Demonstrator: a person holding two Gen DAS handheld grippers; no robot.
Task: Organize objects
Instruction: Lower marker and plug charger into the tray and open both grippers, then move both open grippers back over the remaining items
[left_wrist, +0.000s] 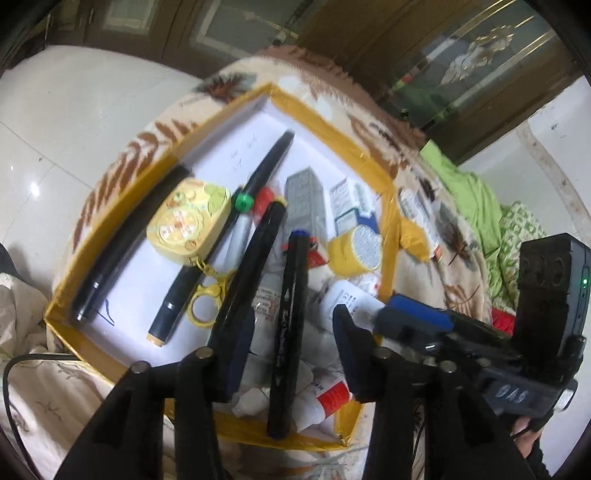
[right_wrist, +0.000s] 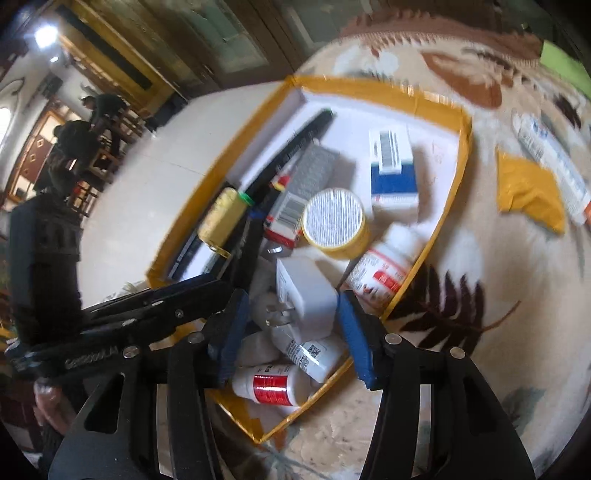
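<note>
1. Over the near end of the yellow-taped box (left_wrist: 325, 118), above its contents: the left gripper (left_wrist: 291, 332), tongs spread, pinching nothing.
2. Between those tongs, lying loose inside the box on a heap of small white bottles: a black marker (left_wrist: 288, 325) with a blue cap, pointing along the box toward its far end, clear of both pads. Probably laid lengthwise to match the other pens at the box's left side.
3. Also over the box's near corner: the right gripper (right_wrist: 291, 306), tongs likewise apart, gripping nothing.
4. Between them, resting inside the box: a white charger plug (right_wrist: 306, 291), prongs toward the near corner, gaps visible on both sides. Likely set here among the bulkier items rather than with the pens.
5. Deeper in the box: a yellow keychain toy (left_wrist: 188, 218), a round yellow tin (left_wrist: 356, 251), cartons, and a red-labelled bottle (right_wrist: 273, 384) at the near corner.
6. Outside the box, on the leaf-patterned blanket (right_wrist: 480, 258) beyond its right wall: a white tube (right_wrist: 554, 166), not yet put away. Judged the next candidate for collecting; task well along, not finished.
</note>
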